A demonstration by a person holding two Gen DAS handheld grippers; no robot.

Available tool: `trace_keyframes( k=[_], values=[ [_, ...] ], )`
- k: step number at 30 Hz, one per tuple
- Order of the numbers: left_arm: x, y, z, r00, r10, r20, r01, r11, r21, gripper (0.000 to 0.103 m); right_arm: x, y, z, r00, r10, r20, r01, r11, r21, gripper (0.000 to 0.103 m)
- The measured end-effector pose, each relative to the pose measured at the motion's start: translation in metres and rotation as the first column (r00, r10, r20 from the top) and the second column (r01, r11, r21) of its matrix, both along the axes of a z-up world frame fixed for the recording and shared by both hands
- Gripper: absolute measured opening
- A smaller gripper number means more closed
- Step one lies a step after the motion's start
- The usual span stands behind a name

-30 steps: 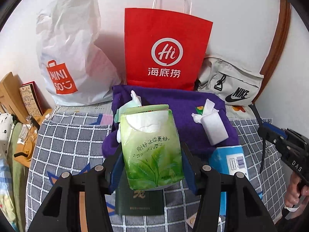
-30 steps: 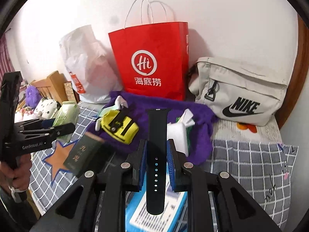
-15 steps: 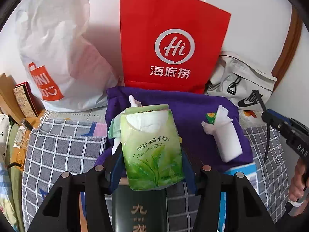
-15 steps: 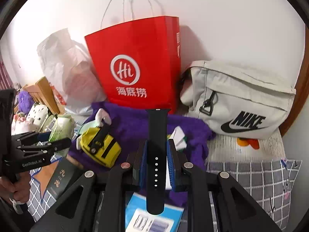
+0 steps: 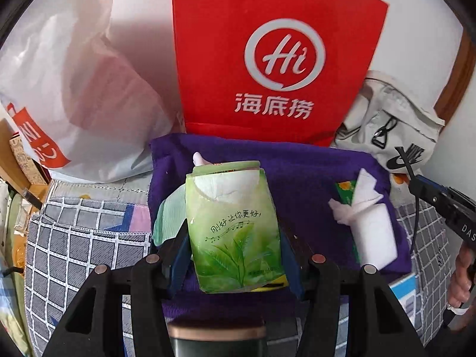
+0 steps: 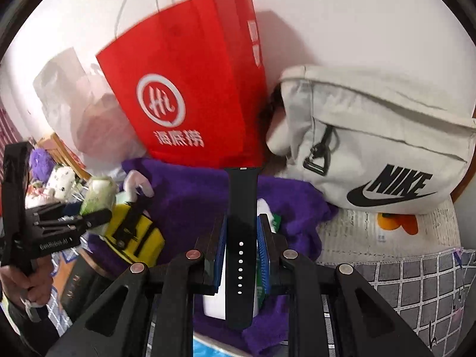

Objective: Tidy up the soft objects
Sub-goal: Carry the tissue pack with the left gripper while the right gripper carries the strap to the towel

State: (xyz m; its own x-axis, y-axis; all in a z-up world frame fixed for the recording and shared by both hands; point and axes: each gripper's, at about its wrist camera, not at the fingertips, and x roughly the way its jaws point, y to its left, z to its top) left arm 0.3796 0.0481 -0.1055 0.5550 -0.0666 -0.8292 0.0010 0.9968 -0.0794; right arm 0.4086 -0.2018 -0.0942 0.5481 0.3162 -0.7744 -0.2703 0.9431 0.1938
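Note:
My left gripper [image 5: 235, 253] is shut on a green tissue pack [image 5: 233, 226] with a leaf print, held upright above the purple towel [image 5: 300, 166]. My right gripper [image 6: 240, 247] is shut on a black watch strap [image 6: 240, 238], held upright over the same purple towel [image 6: 190, 196]. A white tissue pack [image 5: 372, 235] lies on the towel's right side. A yellow and black pouch [image 6: 134, 238] lies on the towel's left part, beside the left gripper as seen in the right wrist view [image 6: 71, 217].
A red paper bag [image 5: 276, 59] stands against the wall behind the towel, with a white plastic bag [image 5: 68, 89] to its left and a grey Nike bag [image 6: 380, 145] to its right. A dark green booklet [image 5: 217, 342] and a blue box [image 5: 404, 288] lie on the checked bedcover [image 5: 83, 247].
Both grippers have moved forward toward the red bag and the wall, each still holding its object. The bags and the towel now look larger and closer.

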Motion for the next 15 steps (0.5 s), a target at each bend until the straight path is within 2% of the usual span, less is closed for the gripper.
trace_keyframes(
  k=[8, 15],
  values=[
    [0.011, 0.001, -0.013, 0.999, -0.031, -0.017, 0.031, 0.999, -0.035, 0.052, 0.015, -0.007, -0.031, 0.997, -0.019, -0.075, 0.017, 1.0, -0.022, 0.02],
    [0.018, -0.001, -0.023, 0.999, -0.033, -0.019, 0.033, 0.999, -0.003, 0.053, 0.023, -0.001, -0.053, 0.991, 0.0, -0.131, -0.001, 1.0, -0.011, 0.02]
  ],
)
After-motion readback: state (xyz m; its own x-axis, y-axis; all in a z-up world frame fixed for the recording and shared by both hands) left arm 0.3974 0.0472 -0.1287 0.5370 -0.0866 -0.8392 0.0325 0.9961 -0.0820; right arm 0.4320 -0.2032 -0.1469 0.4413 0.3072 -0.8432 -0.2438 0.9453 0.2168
